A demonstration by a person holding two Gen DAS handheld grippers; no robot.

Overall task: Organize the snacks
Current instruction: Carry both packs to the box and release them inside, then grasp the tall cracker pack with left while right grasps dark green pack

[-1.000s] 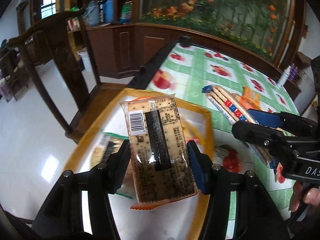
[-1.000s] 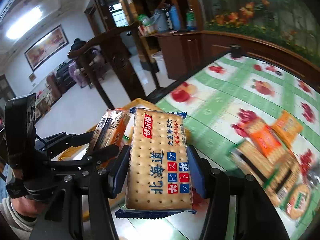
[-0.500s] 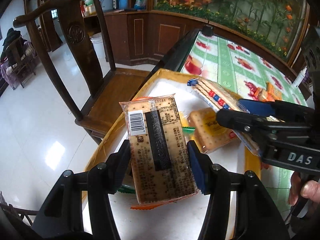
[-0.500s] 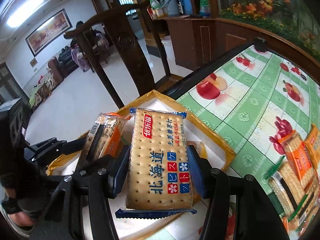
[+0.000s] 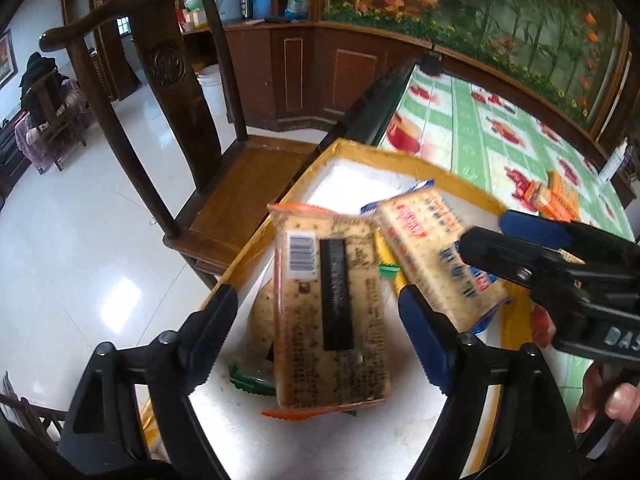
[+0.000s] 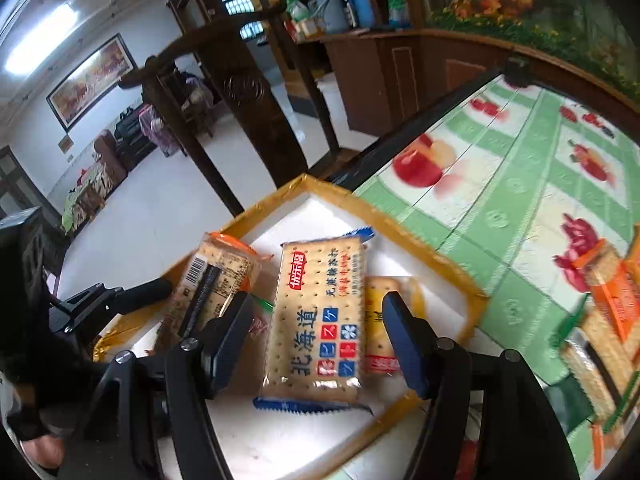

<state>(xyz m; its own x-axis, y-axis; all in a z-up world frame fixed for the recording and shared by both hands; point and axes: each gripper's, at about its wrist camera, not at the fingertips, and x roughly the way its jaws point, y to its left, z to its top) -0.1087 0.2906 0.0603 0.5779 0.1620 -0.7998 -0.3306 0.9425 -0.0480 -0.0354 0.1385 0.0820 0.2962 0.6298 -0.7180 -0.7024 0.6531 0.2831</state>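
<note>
Left wrist view: the left gripper (image 5: pixel 316 328) stands with its blue-padded jaws spread wide, having just been opening, and the clear-wrapped cracker pack with an orange edge and a barcode (image 5: pixel 330 316) lies loose between them, neither pad touching it. That pack is over the white floor of the shallow white tray with a yellow taped rim (image 5: pixel 400 156), lying partly across a round cracker pack with a green edge (image 5: pixel 260 320). Just to its right, the blue-edged cracker pack printed with red and blue characters (image 5: pixel 436 264) lies tilted in the same tray, partly blurred, with the black right gripper (image 5: pixel 484 236) reaching over it from the right and a person's fingers (image 5: pixel 608 400) visible at the lower right corner. Further out on the green-and-white tablecloth with a fruit print (image 5: pixel 480 136), small orange-wrapped snack packs (image 5: pixel 554 200) lie well apart from the tray. A dark wooden chair (image 5: pixel 180 120) stands beside the table on the glossy white floor. In the right wrist view the right gripper (image 6: pixel 316 332) has also just been opening: its pads stand clear of the blue-edged pack (image 6: pixel 320 320), which rests face up in the tray (image 6: pixel 424 252) between them. A yellow-wrapped cracker pack (image 6: pixel 380 320) lies just beside it on the right, and the barcode pack (image 6: pixel 216 280) is on the left beside the left gripper's finger (image 6: pixel 148 290). More orange and clear snack packs (image 6: pixel 604 304) wait on the tablecloth (image 6: pixel 520 200) at the right.
</note>
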